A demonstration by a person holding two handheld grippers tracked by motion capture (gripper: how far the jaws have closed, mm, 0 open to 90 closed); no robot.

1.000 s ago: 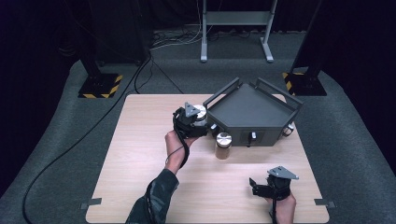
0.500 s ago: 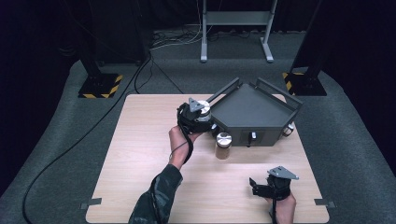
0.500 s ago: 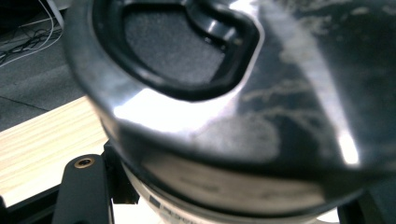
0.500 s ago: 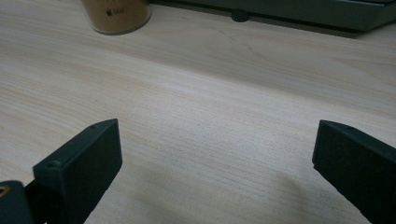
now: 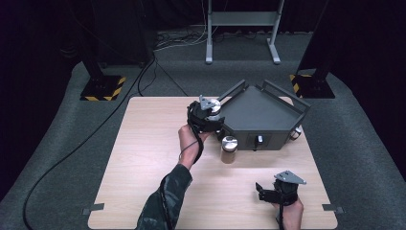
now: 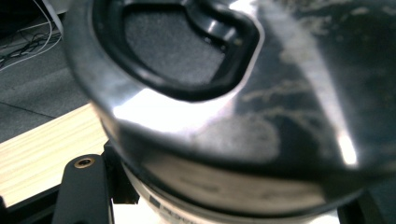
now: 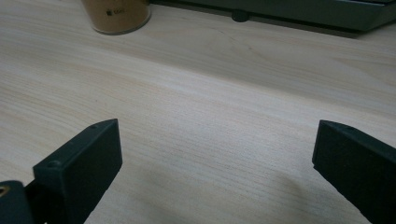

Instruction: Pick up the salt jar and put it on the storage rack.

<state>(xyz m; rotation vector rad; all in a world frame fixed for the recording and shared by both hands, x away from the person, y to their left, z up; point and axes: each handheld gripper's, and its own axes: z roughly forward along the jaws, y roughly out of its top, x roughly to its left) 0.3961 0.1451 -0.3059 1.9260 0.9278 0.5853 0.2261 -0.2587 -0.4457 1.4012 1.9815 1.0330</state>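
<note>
My left gripper [image 5: 212, 115] is shut on a jar with a shiny silver lid [image 5: 214, 106], held above the table at the left corner of the dark grey tray [image 5: 258, 112]. In the left gripper view the jar's lid [image 6: 224, 107] is very close and blurred, and my left gripper [image 6: 219, 207] has a black jaw on either side of the jar. A second jar of brown powder [image 5: 229, 149] with a silver lid stands on the table in front of the tray. My right gripper [image 5: 268, 190] rests open near the table's front right, nothing between its jaws.
The light wooden table [image 5: 143, 158] has free room on its left half. The right gripper view shows my right gripper [image 7: 210, 158], the brown jar [image 7: 116, 16] and the tray's front edge [image 7: 327, 14] ahead. A small round thing [image 5: 297, 131] peeks out at the tray's right corner.
My left gripper has carried the jar a little to the right and upward, closer to the tray's left corner. The right gripper has stayed put.
</note>
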